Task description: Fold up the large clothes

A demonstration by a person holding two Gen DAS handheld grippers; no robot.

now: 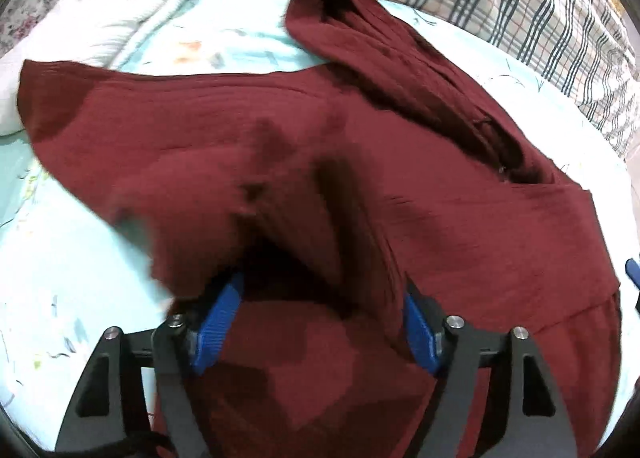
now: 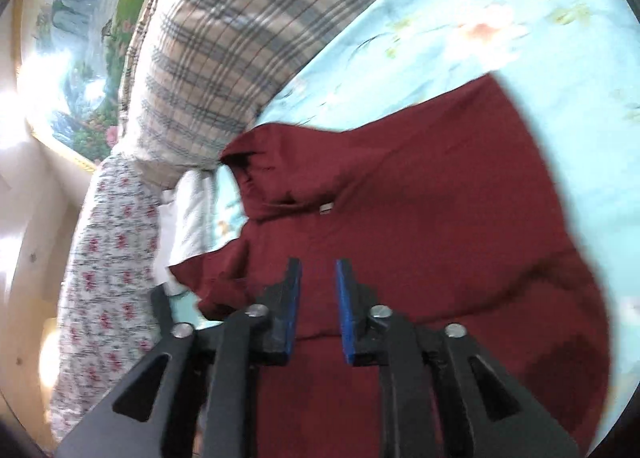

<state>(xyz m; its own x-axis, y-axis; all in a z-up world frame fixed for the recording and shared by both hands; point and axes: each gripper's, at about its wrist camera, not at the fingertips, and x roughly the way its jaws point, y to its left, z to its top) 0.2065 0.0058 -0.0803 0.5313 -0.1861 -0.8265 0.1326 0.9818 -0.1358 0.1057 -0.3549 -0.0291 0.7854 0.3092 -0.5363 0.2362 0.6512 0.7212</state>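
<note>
Two grippers over maroon garment (image 1: 280, 130) on pale blue sheet (image 1: 72, 242): left gripper (image 1: 320, 298) spread, fabric draped between fingers; right gripper (image 2: 318, 270) parted, gripping nothing.

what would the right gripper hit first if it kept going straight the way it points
Most likely the dark red garment: the right gripper, jaws apart with nothing between them, aims down at the cloth spread on the light blue sheet. Depth is uncertain.

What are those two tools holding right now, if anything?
Right tool: nothing, its pads apart above the maroon garment. Left tool: cloth bunches between its pads; grip unclear.
</note>
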